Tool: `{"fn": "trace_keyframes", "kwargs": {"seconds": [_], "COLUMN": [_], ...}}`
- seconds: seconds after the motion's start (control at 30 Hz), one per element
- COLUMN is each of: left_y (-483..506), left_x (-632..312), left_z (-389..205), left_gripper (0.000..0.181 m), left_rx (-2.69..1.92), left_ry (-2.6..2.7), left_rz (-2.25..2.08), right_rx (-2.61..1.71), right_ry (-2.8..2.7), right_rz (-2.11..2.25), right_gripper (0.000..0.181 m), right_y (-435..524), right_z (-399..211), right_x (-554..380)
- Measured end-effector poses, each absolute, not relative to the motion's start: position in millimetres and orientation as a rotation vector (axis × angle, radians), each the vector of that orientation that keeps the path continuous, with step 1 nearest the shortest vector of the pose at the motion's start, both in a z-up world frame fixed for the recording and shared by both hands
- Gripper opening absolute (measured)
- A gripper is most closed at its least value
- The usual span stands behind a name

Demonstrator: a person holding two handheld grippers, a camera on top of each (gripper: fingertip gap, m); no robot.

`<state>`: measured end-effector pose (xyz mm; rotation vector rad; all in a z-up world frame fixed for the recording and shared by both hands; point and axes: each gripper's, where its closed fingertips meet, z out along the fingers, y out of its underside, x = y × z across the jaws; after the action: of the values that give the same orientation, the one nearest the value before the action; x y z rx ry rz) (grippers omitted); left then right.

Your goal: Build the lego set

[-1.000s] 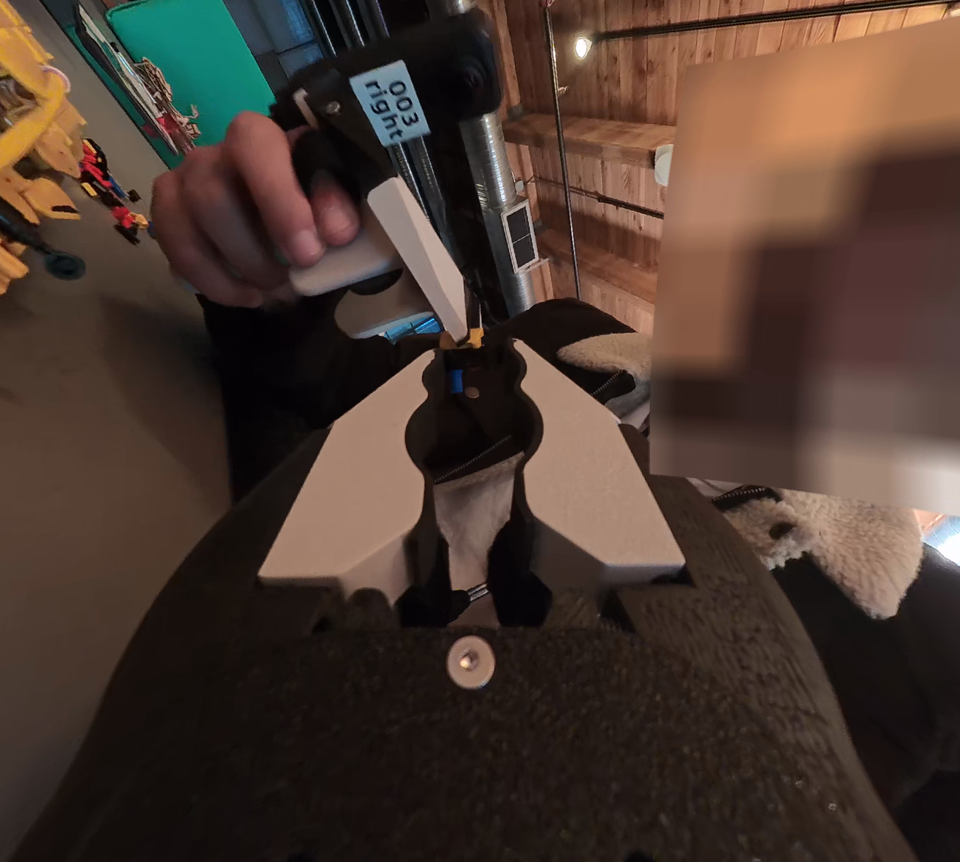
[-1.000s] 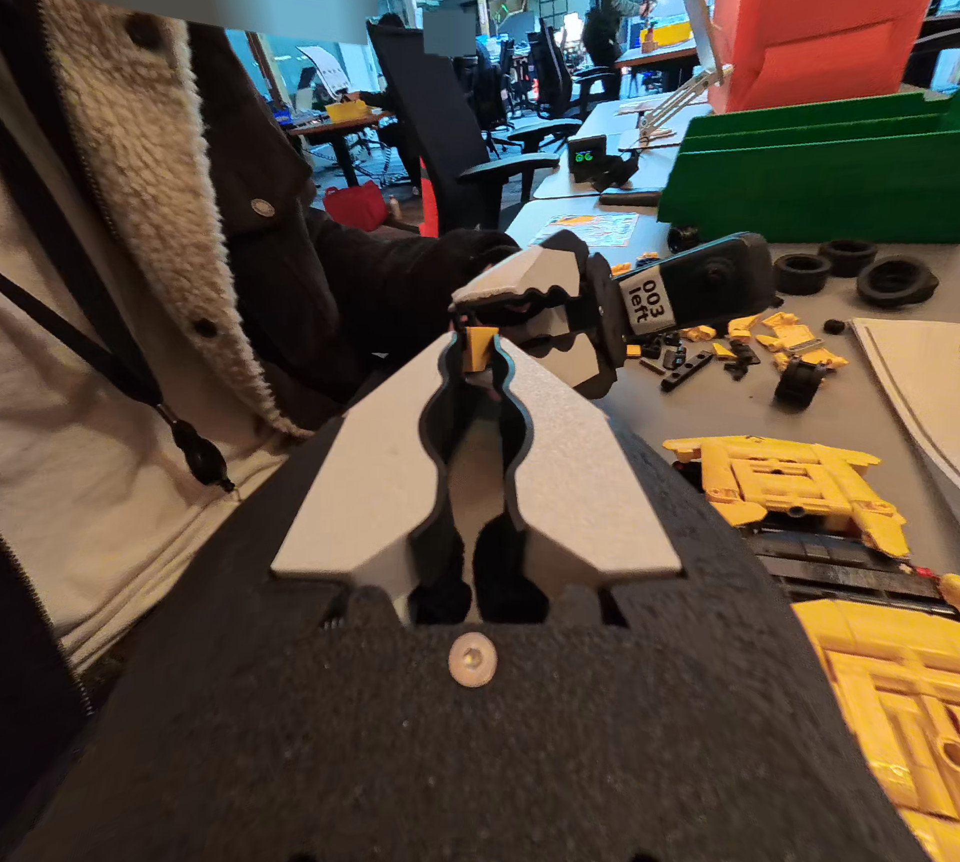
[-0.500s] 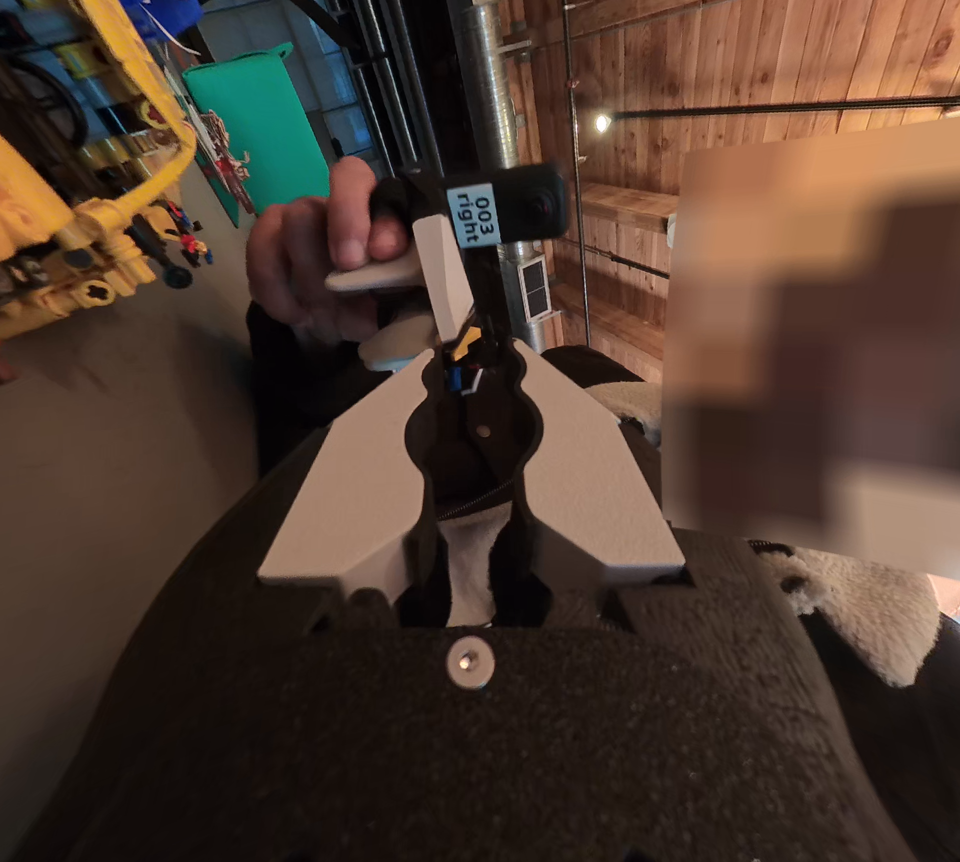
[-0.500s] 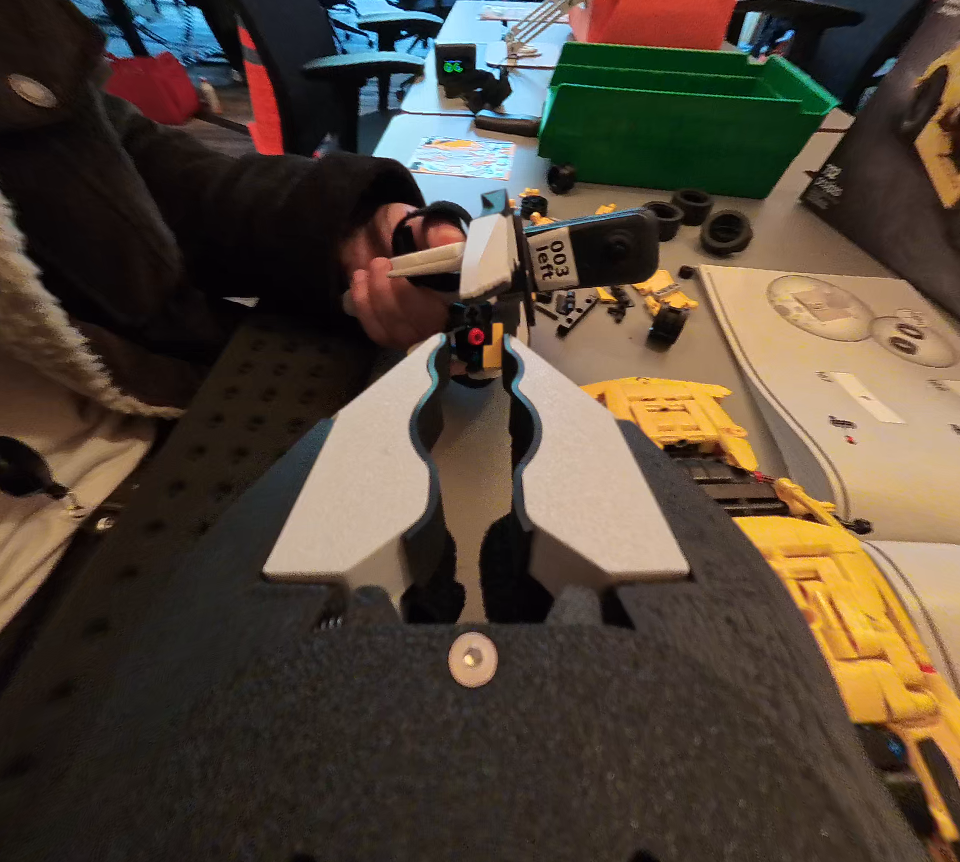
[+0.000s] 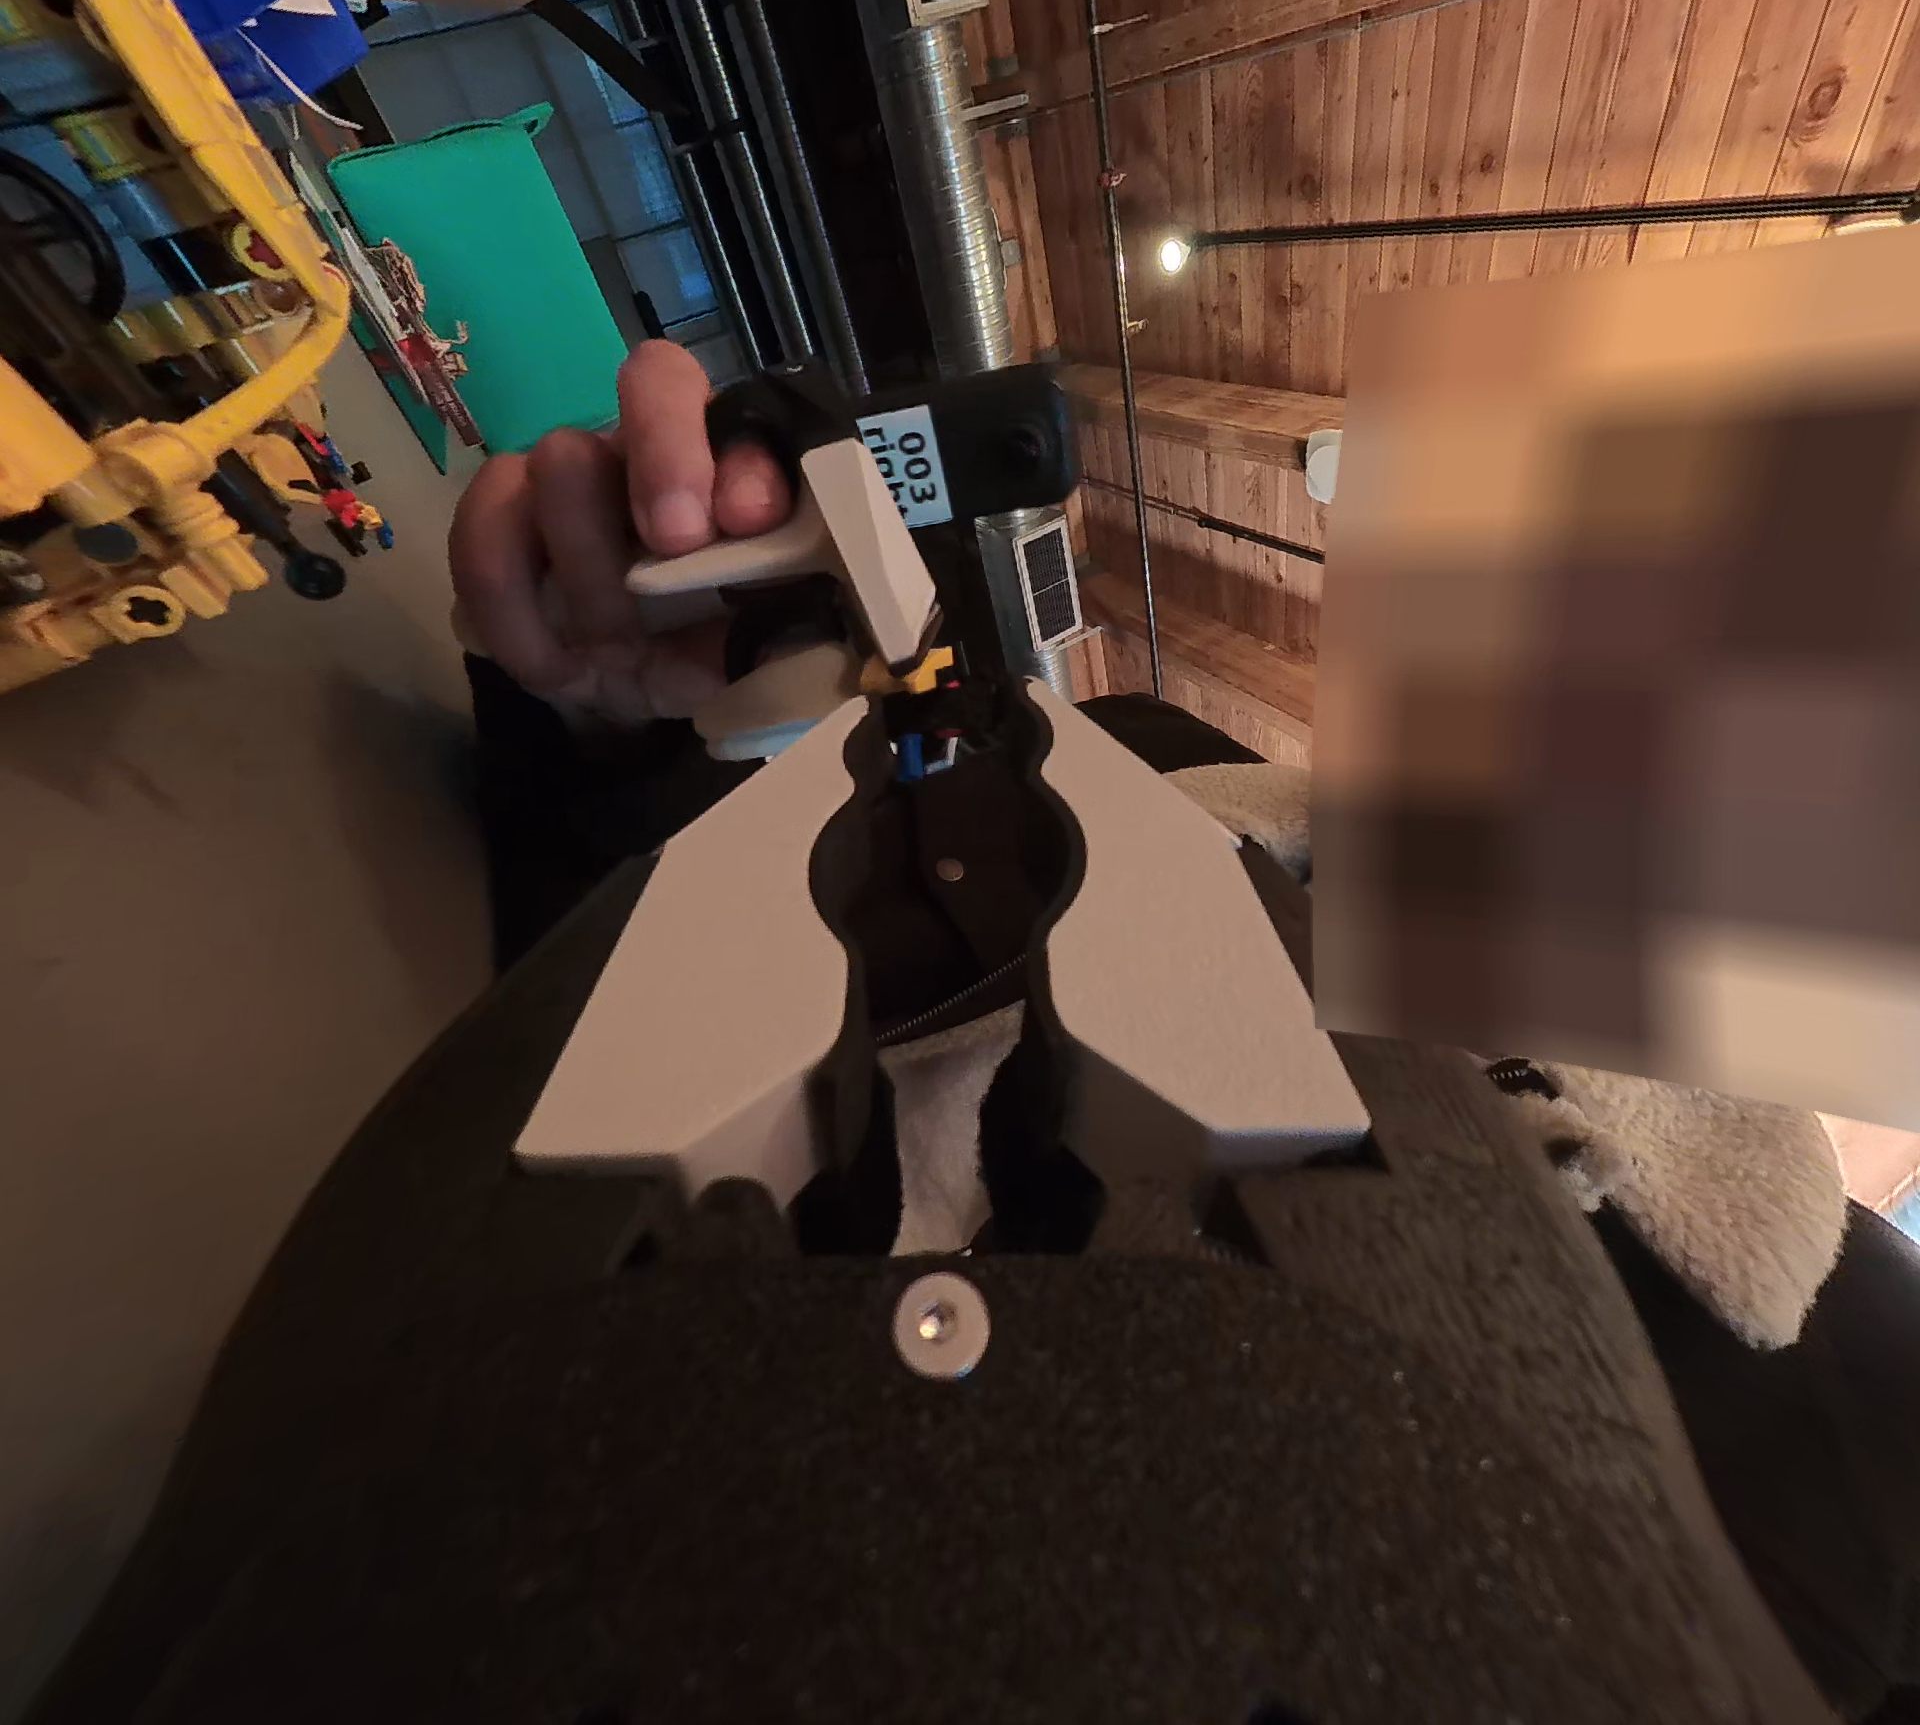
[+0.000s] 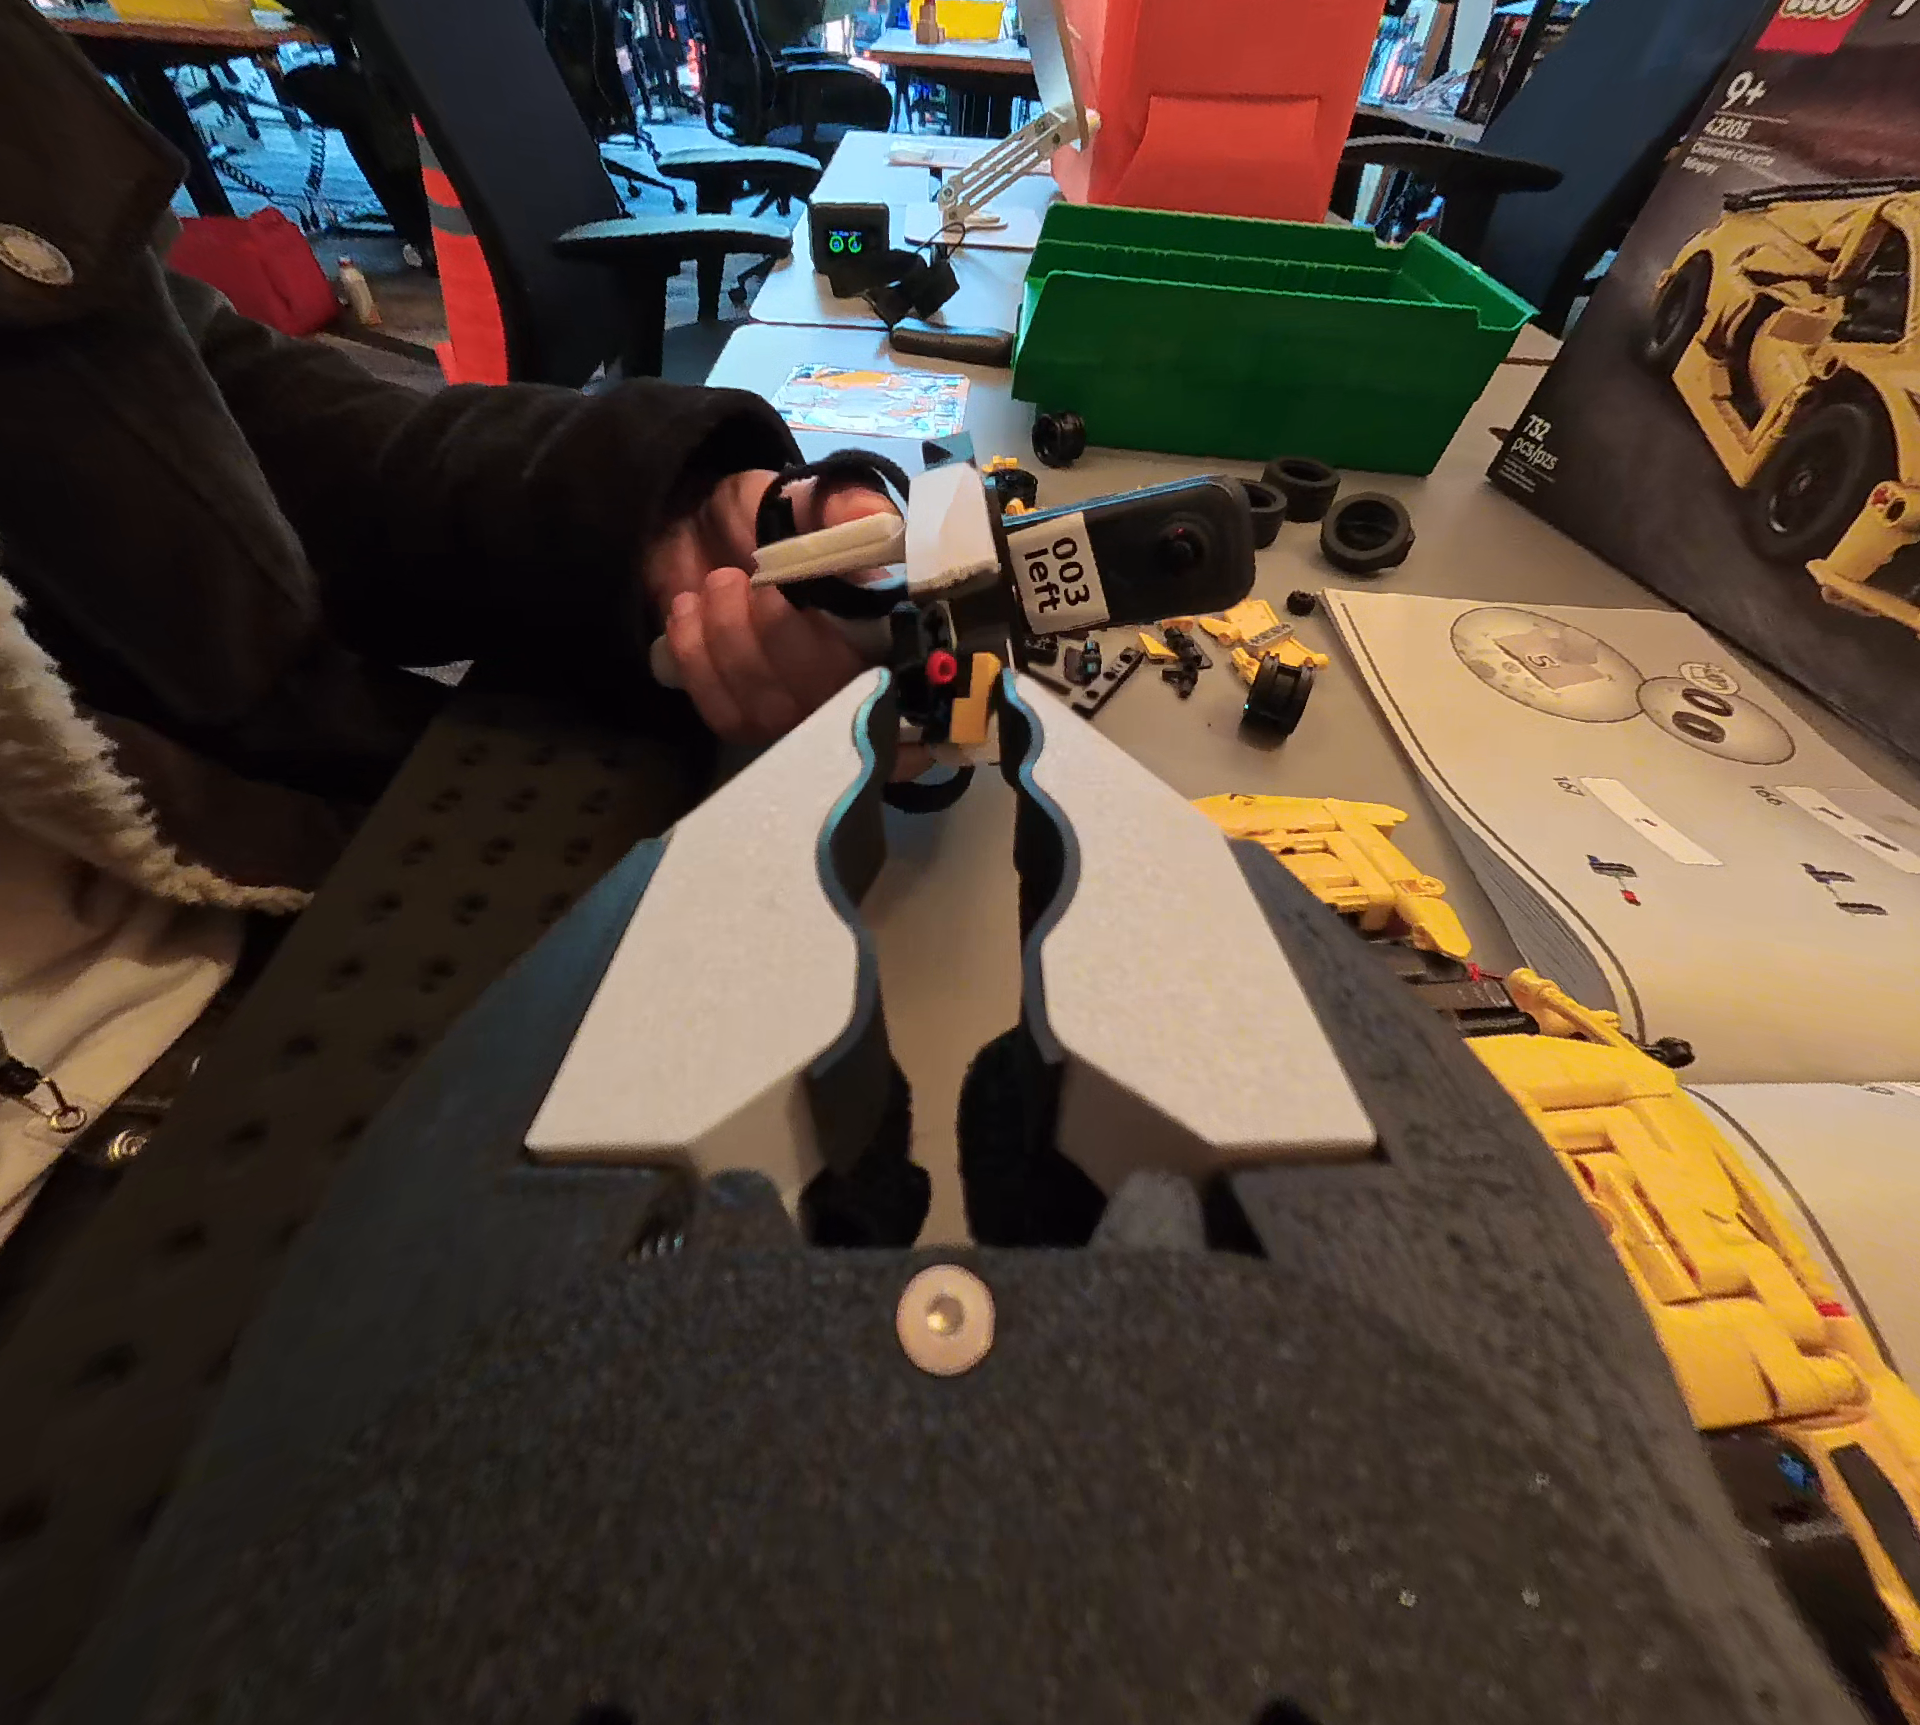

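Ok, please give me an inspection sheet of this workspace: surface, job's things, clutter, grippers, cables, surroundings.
Surface: grey table, crowded on its right side.
Job's things: small lego sub-assembly held in the air between both grippers; yellow car body; open instruction booklet; loose tyres; small loose pieces.
Clutter: green bin; red bag; set box.
Grippers: left gripper and right gripper both shut on the sub-assembly.
Cables: nothing seen.
Surroundings: office chairs, other desks, wooden wall.
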<state>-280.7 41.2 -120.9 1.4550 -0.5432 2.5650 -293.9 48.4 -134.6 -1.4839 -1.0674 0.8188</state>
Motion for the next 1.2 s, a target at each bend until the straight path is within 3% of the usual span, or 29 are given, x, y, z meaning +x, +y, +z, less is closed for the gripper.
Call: {"fn": "trace_keyframes", "kwargs": {"seconds": [0.33,0.5,0.77,0.97,1.2], "left_y": [34,35,38,43,42], "left_x": [-282,-283,-283,-282,-283], "left_z": [-117,-116,-117,-119,-118], "left_gripper": [0.022,0.022,0.022,0.022,0.022], "left_rx": [1.425,1.423,1.427,1.445,1.432], "left_ry": [-0.600,-0.595,-0.570,-0.535,-0.535], "left_rz": [2.568,2.575,2.581,2.582,2.585], "right_rx": [-1.477,-1.433,-1.454,-1.533,-1.556], "right_ry": [-1.004,-0.966,-0.956,-1.027,-1.046], "right_rz": [1.076,1.135,1.075,0.785,0.916], "right_gripper": [0.016,0.005,0.004,0.004,0.006], "right_y": [40,38,44,54,46], "right_z": [-129,-118,-120,-130,-126], "right_x": [-295,-289,-288,-285,-287]}}
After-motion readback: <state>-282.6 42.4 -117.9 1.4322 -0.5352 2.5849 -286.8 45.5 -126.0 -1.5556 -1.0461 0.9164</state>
